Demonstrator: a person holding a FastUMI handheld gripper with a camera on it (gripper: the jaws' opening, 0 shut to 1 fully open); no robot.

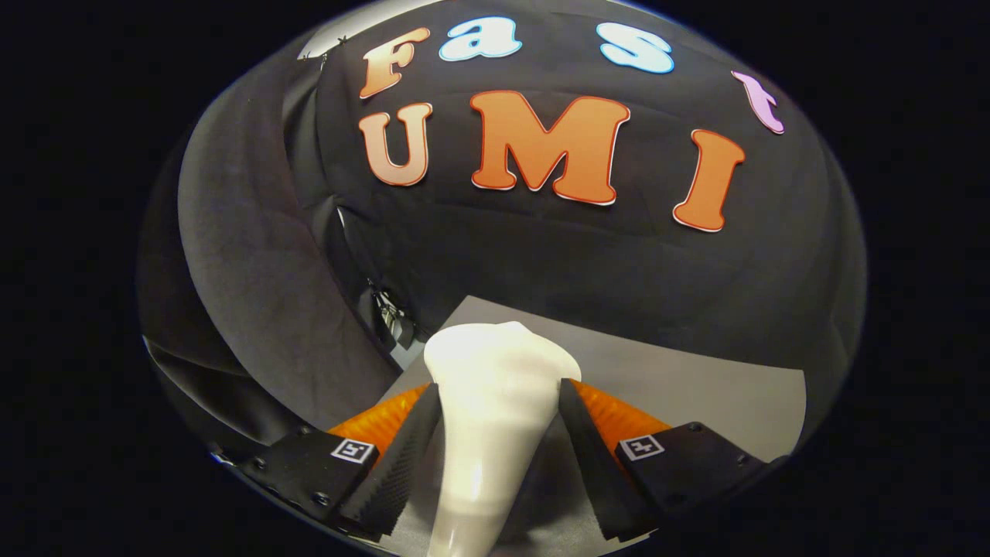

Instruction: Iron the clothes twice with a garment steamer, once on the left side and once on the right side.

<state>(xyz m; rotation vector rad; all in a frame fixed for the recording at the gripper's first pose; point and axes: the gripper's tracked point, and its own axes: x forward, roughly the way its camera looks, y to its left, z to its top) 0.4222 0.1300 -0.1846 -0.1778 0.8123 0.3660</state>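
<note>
The tool [495,433] is clamped on the white garment steamer [495,402], both fingers pressing its neck so the head points to twelve o'clock. Beyond lies grey tabletop [696,387]; the grip likely keeps the head steady for passes.

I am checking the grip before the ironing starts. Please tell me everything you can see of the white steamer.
The steamer is white, smooth and glossy, like plastic. Its narrow handle widens upward into a rounded head that rises beyond the fingertips. It stands between the two fingers of the gripper, and both pads press against its sides. Behind it lie a grey surface and the black cloth wall. No steam or cord can be seen.
</note>
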